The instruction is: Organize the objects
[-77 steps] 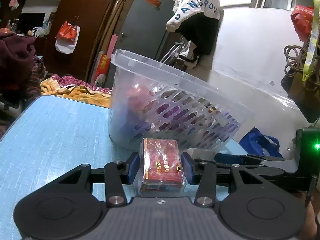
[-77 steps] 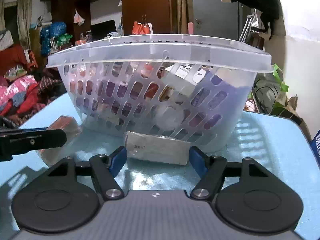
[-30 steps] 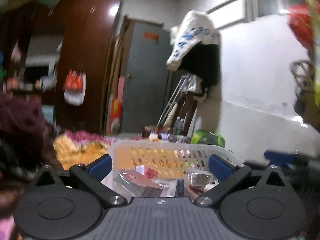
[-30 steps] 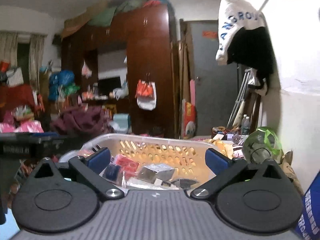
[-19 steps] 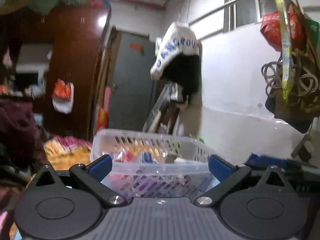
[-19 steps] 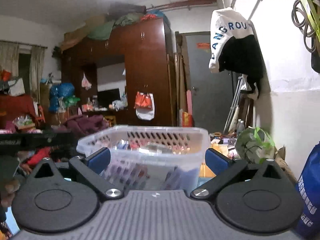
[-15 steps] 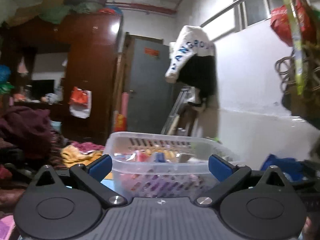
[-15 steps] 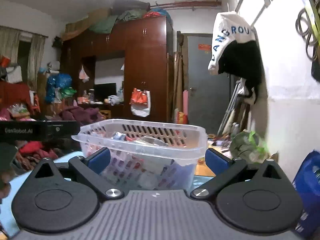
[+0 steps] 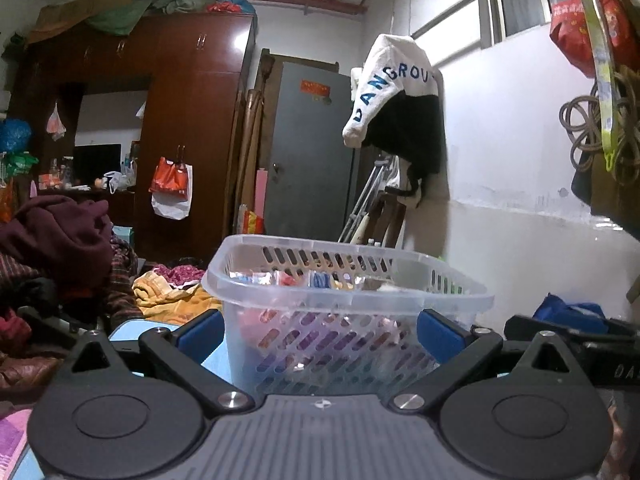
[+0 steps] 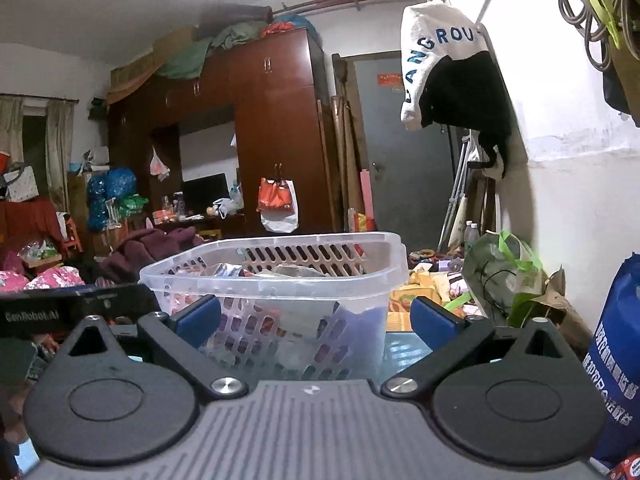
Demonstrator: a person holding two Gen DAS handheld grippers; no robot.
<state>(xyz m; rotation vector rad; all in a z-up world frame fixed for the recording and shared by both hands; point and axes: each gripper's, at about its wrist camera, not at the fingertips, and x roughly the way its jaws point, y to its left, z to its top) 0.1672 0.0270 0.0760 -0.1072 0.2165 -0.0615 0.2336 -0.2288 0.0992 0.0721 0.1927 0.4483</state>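
Both tools, left [image 9: 318, 334] and right [image 10: 314, 320], gape wide and empty just short of the clear slotted basket [image 9: 344, 304] on the blue surface [image 10: 402, 344]; packets sit inside. Drifting forward could shove it.

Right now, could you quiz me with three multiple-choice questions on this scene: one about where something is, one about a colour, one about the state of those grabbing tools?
1. Where is the clear plastic basket?
A. On the blue table
B. On the floor
C. On the wardrobe

2. What colour are the fingertips?
A. Red
B. Blue
C. Yellow

3. What state are the left hand-held gripper and the right hand-held gripper in?
A. Both clamped on packets
B. One open, one shut
C. Both open and empty

Answers: 1 A, blue tabletop shows at its base; 2 B, the pads are blue; 3 C, wide gaps with nothing between.
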